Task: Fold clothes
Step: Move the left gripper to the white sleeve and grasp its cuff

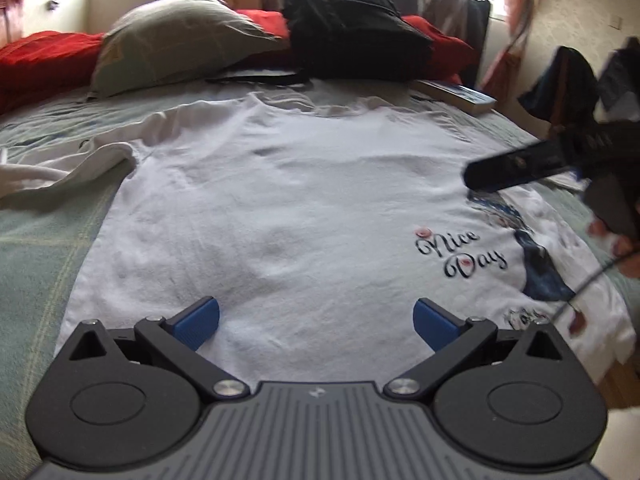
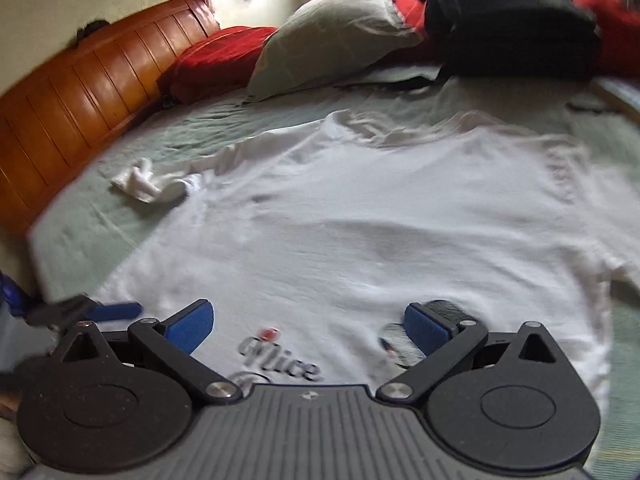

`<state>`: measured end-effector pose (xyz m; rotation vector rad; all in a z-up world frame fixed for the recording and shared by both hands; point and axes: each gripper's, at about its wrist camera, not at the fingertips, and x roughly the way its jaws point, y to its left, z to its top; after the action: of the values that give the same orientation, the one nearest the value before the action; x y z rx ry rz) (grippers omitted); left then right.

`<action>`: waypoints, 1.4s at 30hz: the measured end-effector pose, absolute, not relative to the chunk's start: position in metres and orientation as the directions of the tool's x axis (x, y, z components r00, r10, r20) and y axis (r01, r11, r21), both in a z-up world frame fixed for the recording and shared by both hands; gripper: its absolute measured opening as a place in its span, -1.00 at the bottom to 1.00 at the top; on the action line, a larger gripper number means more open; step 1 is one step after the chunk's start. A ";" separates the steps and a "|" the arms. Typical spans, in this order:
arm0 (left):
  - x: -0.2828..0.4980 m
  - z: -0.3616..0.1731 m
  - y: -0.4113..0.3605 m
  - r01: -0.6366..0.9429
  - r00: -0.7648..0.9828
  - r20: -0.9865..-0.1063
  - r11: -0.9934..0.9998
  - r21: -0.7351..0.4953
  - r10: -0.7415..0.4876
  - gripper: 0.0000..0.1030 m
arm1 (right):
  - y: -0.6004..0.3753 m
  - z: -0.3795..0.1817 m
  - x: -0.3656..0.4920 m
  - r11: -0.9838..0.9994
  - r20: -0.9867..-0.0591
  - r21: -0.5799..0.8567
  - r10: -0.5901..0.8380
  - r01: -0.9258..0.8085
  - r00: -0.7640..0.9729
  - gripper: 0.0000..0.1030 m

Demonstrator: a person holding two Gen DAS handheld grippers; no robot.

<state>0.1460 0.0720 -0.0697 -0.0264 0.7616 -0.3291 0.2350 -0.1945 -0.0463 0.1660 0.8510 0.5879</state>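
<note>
A white T-shirt point(image 1: 288, 200) lies spread flat on the bed, collar away from me, its right side folded over so the printed front with "Nice Day" lettering point(image 1: 460, 256) shows. My left gripper point(image 1: 316, 322) hovers open over the hem, nothing between its blue pads. In the left wrist view the right gripper point(image 1: 504, 170) comes in from the right, held by a hand, above the folded edge. In the right wrist view my right gripper point(image 2: 308, 326) stands open over the shirt point(image 2: 380, 220) near the print. The left sleeve point(image 2: 148, 182) lies crumpled on the sheet.
The green bedsheet point(image 1: 36, 248) runs under the shirt. A grey pillow point(image 1: 176, 40), red bedding point(image 1: 36, 60) and a black backpack point(image 1: 352, 28) lie at the far side. A book point(image 1: 456, 96) sits far right. A wooden headboard point(image 2: 80, 88) bounds the left.
</note>
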 end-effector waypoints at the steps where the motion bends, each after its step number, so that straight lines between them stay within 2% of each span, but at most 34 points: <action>1: 0.149 -0.065 0.081 0.270 0.669 -0.679 0.950 -0.156 -0.302 0.99 | -0.192 -0.047 0.241 0.817 -0.652 0.396 0.572 -0.421 0.497 1.00; 4: 0.164 -0.052 0.115 0.196 0.677 -0.685 0.963 -0.187 -0.271 0.99 | -0.184 -0.051 0.258 0.774 -0.628 0.479 0.632 -0.414 0.455 1.00; 8: 0.190 -0.040 0.175 0.071 0.696 -0.682 0.967 -0.243 -0.222 0.99 | -0.160 -0.052 0.277 0.740 -0.614 0.520 0.671 -0.426 0.416 1.00; 18: 0.245 -0.039 0.319 -0.181 0.760 -0.644 0.922 -0.343 -0.091 0.99 | -0.095 -0.036 0.310 0.651 -0.570 0.521 0.747 -0.552 0.342 1.00; 26: 0.280 -0.087 0.403 -0.286 0.810 -0.570 0.754 -0.592 -0.141 0.98 | -0.070 -0.056 0.341 0.635 -0.580 0.549 0.758 -0.543 0.299 1.00; 31: 0.287 -0.102 0.439 -0.265 0.872 -0.465 0.650 -0.712 -0.153 0.97 | -0.064 -0.073 0.355 0.634 -0.586 0.574 0.760 -0.518 0.282 1.00; 34: 0.298 -0.104 0.453 -0.276 0.883 -0.452 0.640 -0.717 -0.125 0.83 | -0.067 -0.079 0.360 0.612 -0.554 0.608 0.783 -0.505 0.283 1.00; 38: 0.313 -0.108 0.473 -0.306 0.890 -0.448 0.616 -0.726 -0.085 0.56 | -0.070 -0.081 0.364 0.591 -0.524 0.630 0.802 -0.503 0.286 1.00; 39: 0.317 -0.109 0.478 -0.314 0.890 -0.449 0.612 -0.726 -0.077 0.40 | -0.071 -0.082 0.364 0.587 -0.520 0.634 0.805 -0.503 0.286 1.00; 40: 0.321 -0.111 0.482 -0.323 0.889 -0.454 0.610 -0.724 -0.068 0.33 | -0.071 -0.083 0.365 0.584 -0.515 0.637 0.808 -0.504 0.285 1.00; 42: 0.327 -0.115 0.491 -0.345 0.887 -0.460 0.591 -0.729 -0.049 -0.08 | -0.072 -0.083 0.366 0.579 -0.508 0.643 0.813 -0.501 0.286 1.00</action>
<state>0.3266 0.4911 -0.1148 -0.9306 0.4653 0.1797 0.3659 -0.0720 -0.0834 0.3966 0.9162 0.9089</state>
